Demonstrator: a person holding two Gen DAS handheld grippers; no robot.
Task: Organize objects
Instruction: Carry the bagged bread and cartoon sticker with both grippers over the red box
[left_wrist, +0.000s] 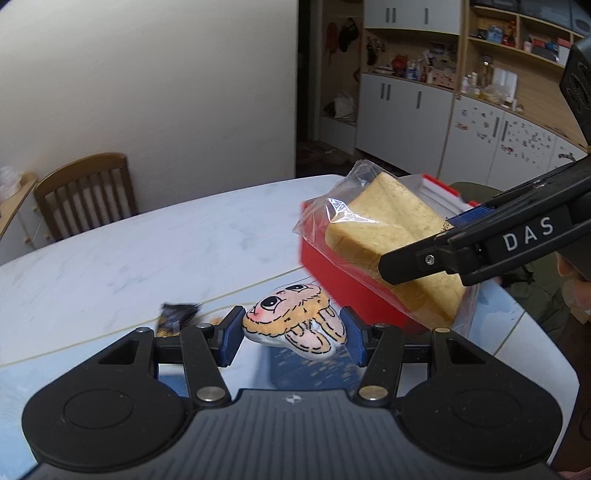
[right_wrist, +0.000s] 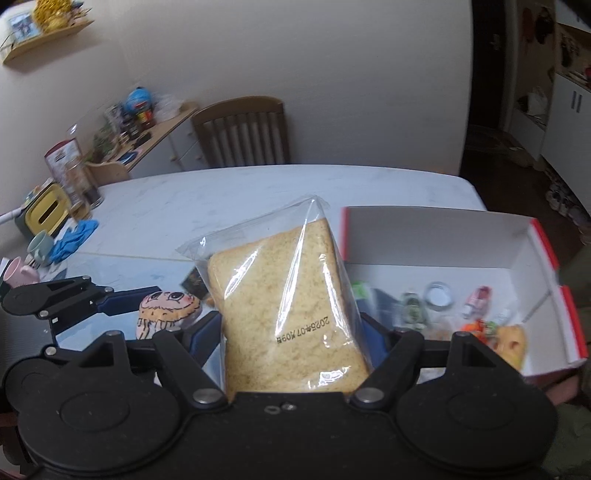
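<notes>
Two laden hand-held grippers (left_wrist: 293, 341) (right_wrist: 295, 332) near box rim (right_wrist: 546, 243)

A white marbled table (left_wrist: 155, 243) stands before a plain cream wall (left_wrist: 166, 81). A wooden slatted chair (right_wrist: 242, 134) sits behind it; white cabinets (left_wrist: 402, 99) line the far room.

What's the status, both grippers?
Left gripper shut on cartoon-face toy. Right gripper shut on bagged bread, both lifted. Red box open alongside, nothing blocking.

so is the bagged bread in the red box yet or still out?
Out. The bagged bread is clamped in the right gripper, held up beside the red box, which holds only small items.
</notes>
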